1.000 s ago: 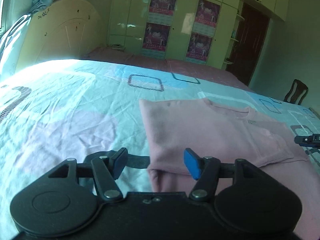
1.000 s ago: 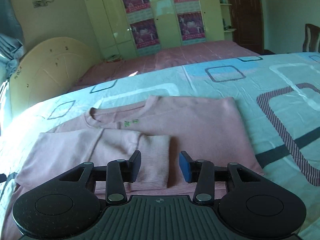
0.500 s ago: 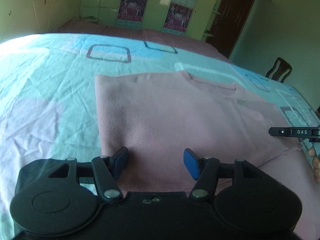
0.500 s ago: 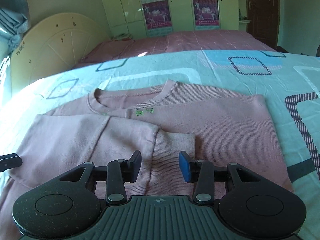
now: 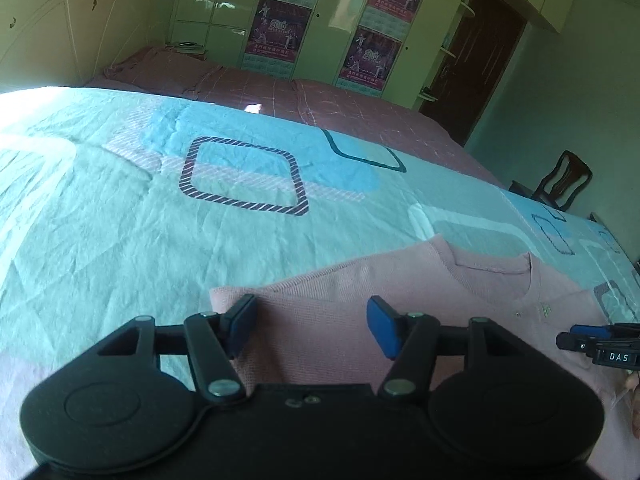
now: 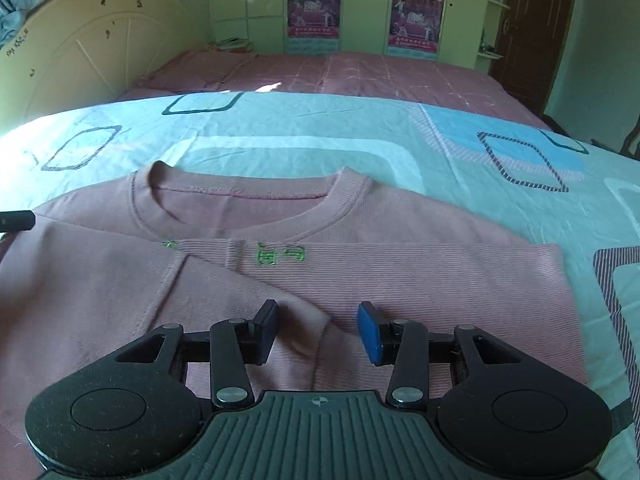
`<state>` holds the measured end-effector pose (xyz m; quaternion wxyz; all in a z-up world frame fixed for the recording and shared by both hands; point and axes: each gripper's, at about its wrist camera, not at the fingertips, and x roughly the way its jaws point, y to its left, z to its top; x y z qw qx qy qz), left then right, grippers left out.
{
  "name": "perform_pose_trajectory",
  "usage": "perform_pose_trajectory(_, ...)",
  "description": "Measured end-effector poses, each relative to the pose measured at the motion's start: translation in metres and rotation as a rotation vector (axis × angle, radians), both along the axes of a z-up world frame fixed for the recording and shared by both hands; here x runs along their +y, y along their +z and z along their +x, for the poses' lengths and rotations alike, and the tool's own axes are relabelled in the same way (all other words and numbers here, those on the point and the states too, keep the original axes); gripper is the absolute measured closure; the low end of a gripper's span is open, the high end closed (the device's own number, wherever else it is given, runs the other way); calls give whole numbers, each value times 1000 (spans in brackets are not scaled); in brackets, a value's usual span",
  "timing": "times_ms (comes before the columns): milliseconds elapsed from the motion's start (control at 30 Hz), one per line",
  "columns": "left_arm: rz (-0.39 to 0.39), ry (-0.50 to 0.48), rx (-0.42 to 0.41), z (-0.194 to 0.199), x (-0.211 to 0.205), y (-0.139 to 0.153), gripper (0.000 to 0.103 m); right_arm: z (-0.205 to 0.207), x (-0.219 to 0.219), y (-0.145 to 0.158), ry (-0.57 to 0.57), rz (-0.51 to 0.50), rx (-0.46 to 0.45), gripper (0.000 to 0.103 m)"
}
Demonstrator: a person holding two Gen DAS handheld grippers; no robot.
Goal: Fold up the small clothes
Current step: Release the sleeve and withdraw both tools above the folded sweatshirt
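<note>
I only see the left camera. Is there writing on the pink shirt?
Observer: Yes, green stitched letters sit just below the collar of the pink shirt.
Operator: Is a sleeve folded in?
Observer: Yes, a sleeve lies folded across the front.
Operator: Is the right gripper grabbing it?
Observer: No, the right gripper is open above the sleeve's cuff edge.

Pink sweater [image 6: 400, 280] — green stitching at the collar. Sheet [image 5: 160, 208] is teal with striped squares. Blue pads [image 6: 370, 338] — black grippers.
</note>
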<state>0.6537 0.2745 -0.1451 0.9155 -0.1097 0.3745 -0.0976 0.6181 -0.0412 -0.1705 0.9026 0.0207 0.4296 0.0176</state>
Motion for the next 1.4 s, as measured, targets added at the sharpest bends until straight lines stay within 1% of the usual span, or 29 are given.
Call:
perform_pose_trajectory(33, 19, 2, -15, -6, -7, 5, 44, -3, 1, 5, 3, 14, -22, 61)
perform_pose_trajectory(67, 26, -17, -41, -14, -17, 9, 44, -5, 3, 10, 11, 28, -50, 61)
perform_pose_trajectory(100, 18, -42, -65, -22, -30, 13, 43, -7, 8, 13, 25, 54, -68, 61)
perform_pose_trajectory(167, 14, -92, -84, -36, -60, 14, 41, -5, 25, 13, 73, 108, -63, 61)
perform_pose_trajectory(267, 63, -129, -79, -54, -101, 5, 41, -4, 58, 2, 146, 106, -39, 61)
perform_pose_trajectory(333, 99, -123, -66, -66, -110, -2, 41, -13, 70, 0, 188, 77, -55, 61)
perform_pose_trajectory(400, 151, -100, -74, -80, -102, -7, 40, -22, 66, -3, 214, 59, -63, 61)
perform_pose_trajectory(433, 177, -75, -79, -87, -92, -8, 40, -28, 56, -4, 220, 55, -70, 61)
perform_pose_trajectory(500, 212, -13, -73, -103, -65, -10, 41, -40, 33, -6, 151, -10, -81, 61)
perform_pose_trajectory(567, 171, -21, -81, -119, -46, -9, 42, -52, -3, -7, 75, 36, -80, 61)
perform_pose_trajectory(600, 180, -30, -84, -123, -45, -8, 42, -56, -11, -8, 74, 50, -75, 61)
perform_pose_trajectory(667, 235, -34, -89, -126, -54, -2, 42, -62, -10, -4, 69, 4, -67, 61)
perform_pose_trajectory(700, 230, -23, -91, -128, -57, 2, 42, -66, -9, 3, 66, 26, -74, 61)
perform_pose_trajectory(767, 184, -16, -107, -132, -61, 9, 42, -76, -6, 14, 69, 54, -106, 61)
perform_pose_trajectory(800, 176, -17, -109, -135, -65, 10, 42, -79, -5, 16, 74, 60, -111, 61)
perform_pose_trajectory(867, 197, -27, -91, -137, -71, 5, 42, -85, -3, 13, 93, 56, -88, 61)
perform_pose_trajectory(900, 212, -24, -64, -136, -71, -2, 41, -86, -5, 8, 85, 36, -62, 61)
perform_pose_trajectory(933, 217, -25, -64, -138, -70, -8, 41, -85, -8, 0, 69, 25, -28, 61)
perform_pose_trajectory(967, 220, -24, -74, -140, -70, -9, 41, -87, -12, -2, 62, 53, -32, 61)
perform_pose_trajectory(1000, 229, -19, -65, -140, -71, -6, 41, -87, -14, -1, 51, 68, -31, 61)
perform_pose_trajectory(1033, 231, -7, -65, -141, -72, 0, 42, -88, -15, 5, 46, 75, -40, 61)
perform_pose_trajectory(1100, 212, 2, -91, -147, -70, 5, 41, -96, -15, 13, 59, 85, -92, 61)
perform_pose_trajectory(1133, 222, 2, -64, -146, -70, 2, 41, -97, -15, 11, 63, 72, -76, 61)
perform_pose_trajectory(1167, 232, -7, -29, -144, -70, -4, 41, -96, -15, 2, 60, 59, -27, 61)
perform_pose_trajectory(1200, 248, -14, -42, -146, -72, -6, 40, -97, -18, -2, 62, 74, -18, 61)
perform_pose_trajectory(1233, 276, -17, -41, -148, -75, -5, 40, -100, -20, -1, 59, 88, -28, 61)
perform_pose_trajectory(1267, 286, -12, -31, -149, -77, -2, 40, -102, -22, 3, 50, 106, -31, 61)
perform_pose_trajectory(1333, 292, -1, -24, -156, -81, 5, 40, -114, -29, 14, 44, 148, -72, 61)
perform_pose_trajectory(1400, 300, 8, -17, -164, -85, 12, 40, -127, -34, 22, 44, 159, -89, 61)
